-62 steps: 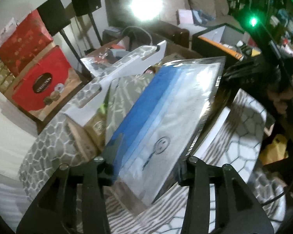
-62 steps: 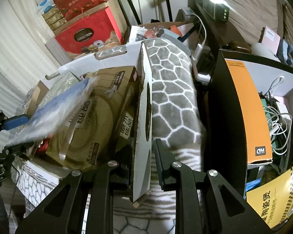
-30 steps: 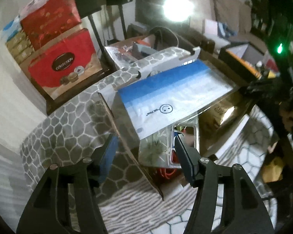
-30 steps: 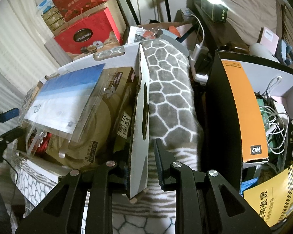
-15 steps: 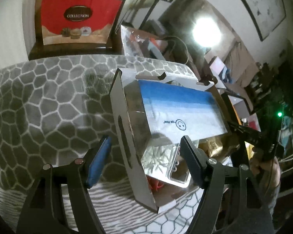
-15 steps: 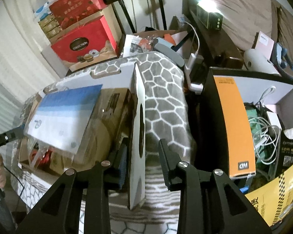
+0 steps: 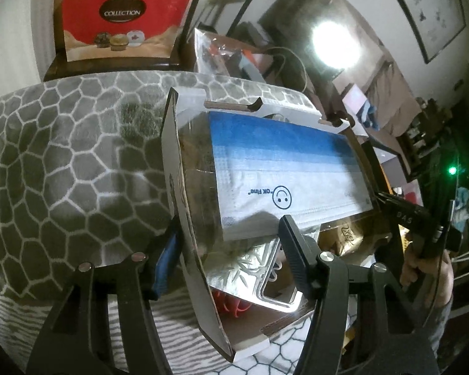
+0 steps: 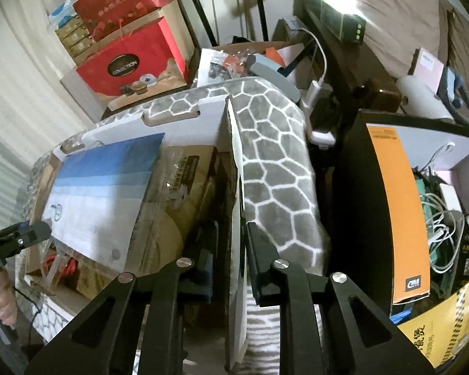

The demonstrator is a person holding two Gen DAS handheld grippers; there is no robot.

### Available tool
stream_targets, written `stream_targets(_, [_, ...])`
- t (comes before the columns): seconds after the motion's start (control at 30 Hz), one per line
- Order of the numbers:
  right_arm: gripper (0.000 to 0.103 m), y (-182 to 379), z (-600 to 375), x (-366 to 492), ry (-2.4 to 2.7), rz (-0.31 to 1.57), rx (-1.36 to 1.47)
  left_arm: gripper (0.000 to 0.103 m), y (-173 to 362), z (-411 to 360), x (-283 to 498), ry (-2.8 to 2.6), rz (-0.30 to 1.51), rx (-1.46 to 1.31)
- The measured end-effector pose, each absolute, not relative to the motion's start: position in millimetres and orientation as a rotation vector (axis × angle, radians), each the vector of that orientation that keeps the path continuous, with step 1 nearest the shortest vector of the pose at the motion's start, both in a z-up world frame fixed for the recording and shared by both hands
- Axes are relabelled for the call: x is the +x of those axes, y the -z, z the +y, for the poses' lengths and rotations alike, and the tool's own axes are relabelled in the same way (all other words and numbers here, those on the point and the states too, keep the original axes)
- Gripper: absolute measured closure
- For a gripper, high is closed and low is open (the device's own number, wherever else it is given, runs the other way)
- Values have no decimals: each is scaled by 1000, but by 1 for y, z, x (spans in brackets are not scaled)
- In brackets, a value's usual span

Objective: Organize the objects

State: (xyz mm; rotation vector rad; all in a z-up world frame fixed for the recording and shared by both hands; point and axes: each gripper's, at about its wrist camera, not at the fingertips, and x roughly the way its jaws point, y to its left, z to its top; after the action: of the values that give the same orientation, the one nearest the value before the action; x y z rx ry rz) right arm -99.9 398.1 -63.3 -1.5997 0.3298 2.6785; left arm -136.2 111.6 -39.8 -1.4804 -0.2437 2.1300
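Note:
A clear pack of blue-and-white face masks [image 7: 284,172] lies on top of the goods inside an open cardboard box [image 7: 184,206]; it also shows in the right wrist view [image 8: 103,193]. My left gripper [image 7: 228,240] is open and empty, its fingers straddling the box's near wall. My right gripper [image 8: 228,247] straddles the box's opposite wall flap [image 8: 236,218], its fingers a little apart from the cardboard. A brown printed package [image 8: 184,187] lies under the masks.
The box sits on a grey honeycomb-pattern blanket [image 7: 62,162]. A red "Collection" gift bag [image 7: 122,15] stands behind. A black-and-orange box [image 8: 397,206] with cables stands right of the box. A bright lamp [image 7: 334,43] glares at the back.
My left gripper let go of the mask pack, which now rests flat in the box, and drew back to the box's wall. My right gripper has loosened on the flap.

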Motion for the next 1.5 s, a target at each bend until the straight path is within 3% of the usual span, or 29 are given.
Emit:
stream_targets(0.6, [84,57,368,-101,-2707,268,-1603,46,22,86,-126,-2228,-302,-1444])
stream_targets(1.5, [84,64,294,-106,-2785,245,-1648,47,44,5,-124,-2284,-478,-1494])
